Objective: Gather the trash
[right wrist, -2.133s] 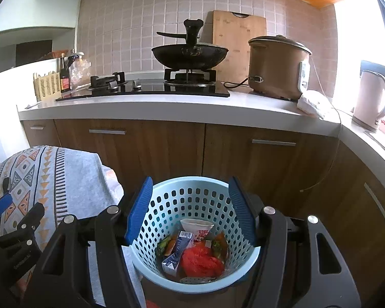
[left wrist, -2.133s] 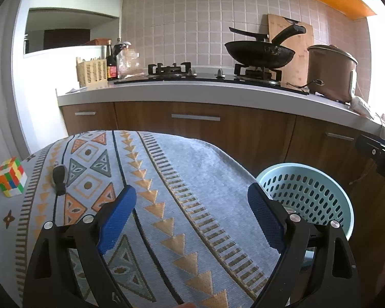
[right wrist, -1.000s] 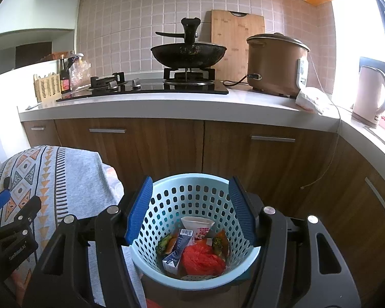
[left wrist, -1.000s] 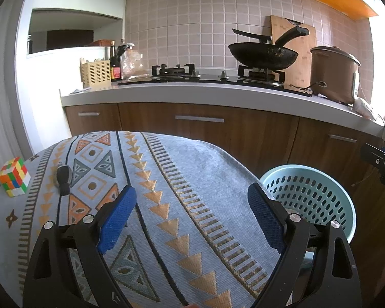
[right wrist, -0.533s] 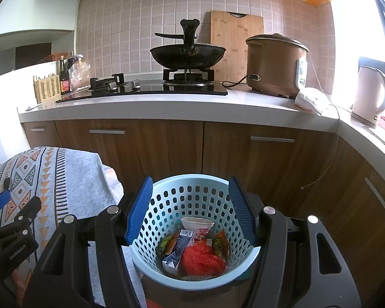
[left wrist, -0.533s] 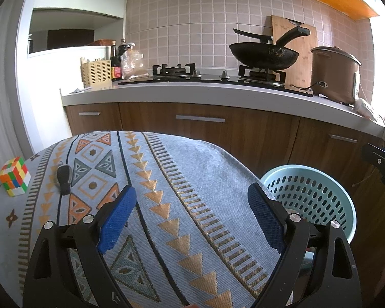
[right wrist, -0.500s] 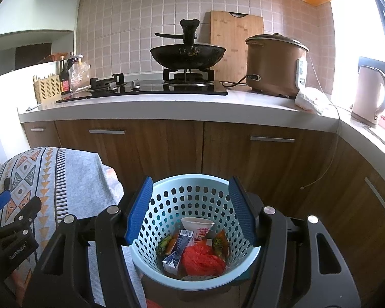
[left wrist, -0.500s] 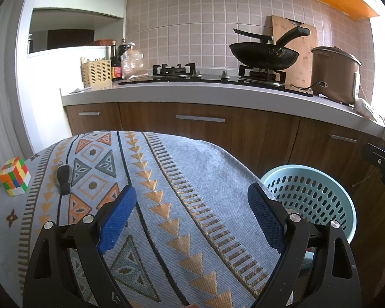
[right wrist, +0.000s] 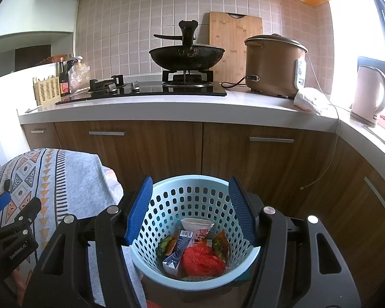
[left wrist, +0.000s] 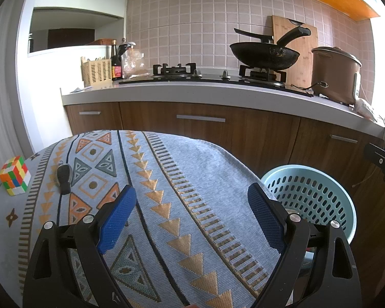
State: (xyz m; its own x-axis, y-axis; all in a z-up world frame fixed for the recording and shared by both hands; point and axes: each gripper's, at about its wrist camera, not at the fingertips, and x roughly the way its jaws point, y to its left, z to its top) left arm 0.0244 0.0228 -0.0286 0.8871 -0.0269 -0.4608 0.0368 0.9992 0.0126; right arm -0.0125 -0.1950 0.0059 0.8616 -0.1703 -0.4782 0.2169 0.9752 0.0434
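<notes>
Rubik's cube (left wrist: 14, 175): sits at the far left edge of the worktop, colours scrambled, well apart from everything else.

Black key fob (left wrist: 63, 176): lies flat on the patterned cloth, near the cube and just beyond the left blue pad.

Worktop (left wrist: 197, 179): covered by a grey-blue cloth woven with orange and teal triangles; its right edge drops off just beside the basket.

Left tongs (left wrist: 190, 213): spread wide above the cloth, pinching nothing; the blue pads (left wrist: 116, 218) stand well apart.

Laundry-style basket (right wrist: 192, 187): pale blue perforated plastic, on the floor between the worktop and the wooden cabinets; in the left wrist view it shows at the right, its rim (left wrist: 308, 170) partly hidden by the right-hand finger.

Trash in the basket: a crumpled red plastic bag (right wrist: 201, 259) lies in the middle, a small blue and white carton (right wrist: 178, 251) leans to its left, a white paper cup (right wrist: 197, 227) rests on its side behind them, and an orange and green wrapper (right wrist: 220, 246) is tucked at the right. All of it lies at the bottom.

Right tongs (right wrist: 190, 210): spread wide directly over the basket's mouth, empty, with a blue pad on either side of the rim.

Kitchen counter behind: a black wok (right wrist: 186, 55) on the gas hob, a bamboo cutting board (right wrist: 234, 33) against the tiles, a brown rice cooker (right wrist: 274, 65), then a pale kettle (right wrist: 369, 95) by the window.
</notes>
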